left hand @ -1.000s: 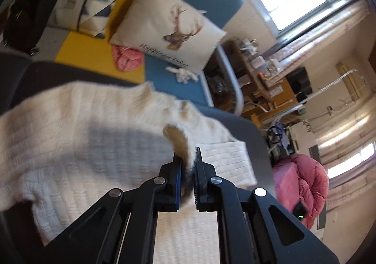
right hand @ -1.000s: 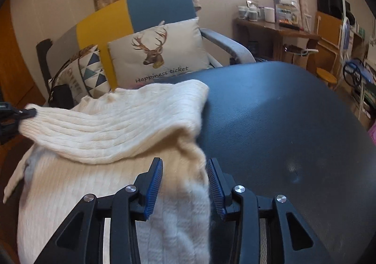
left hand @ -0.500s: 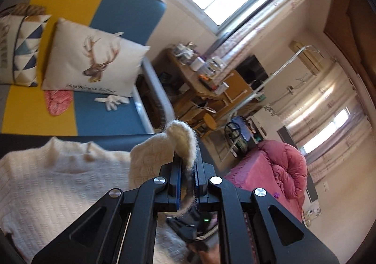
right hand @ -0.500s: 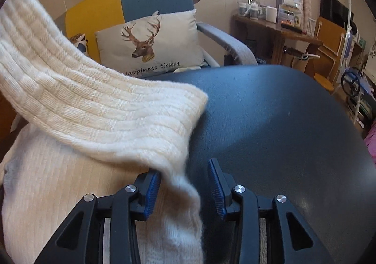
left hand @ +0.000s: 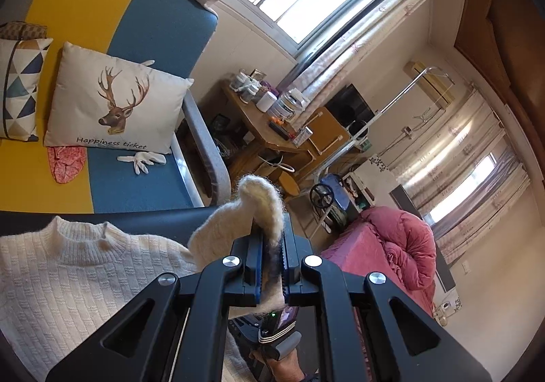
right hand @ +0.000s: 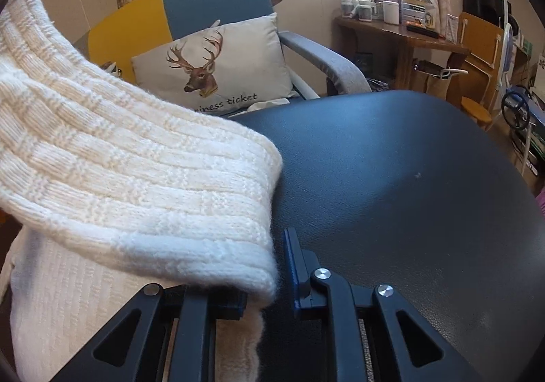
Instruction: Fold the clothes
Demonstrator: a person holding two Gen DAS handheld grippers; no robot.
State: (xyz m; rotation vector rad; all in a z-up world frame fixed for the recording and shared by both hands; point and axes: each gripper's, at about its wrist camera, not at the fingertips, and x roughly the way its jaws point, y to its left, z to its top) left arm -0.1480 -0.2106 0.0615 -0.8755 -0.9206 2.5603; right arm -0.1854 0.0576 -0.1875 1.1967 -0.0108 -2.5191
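Dark tabletop (right hand: 391, 177) beside sweater edge (right hand: 269, 198)

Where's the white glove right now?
In the left wrist view, the white glove lies on the blue sofa seat, just below the deer pillow and right of a pink cloth.

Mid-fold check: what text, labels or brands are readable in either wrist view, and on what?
"Happiness ticket": on the deer cushion on the sofa, left wrist view.
"...piness ticket": same deer cushion, right wrist view, its start hidden by the sweater.
Labels on the desk items: too small to read.
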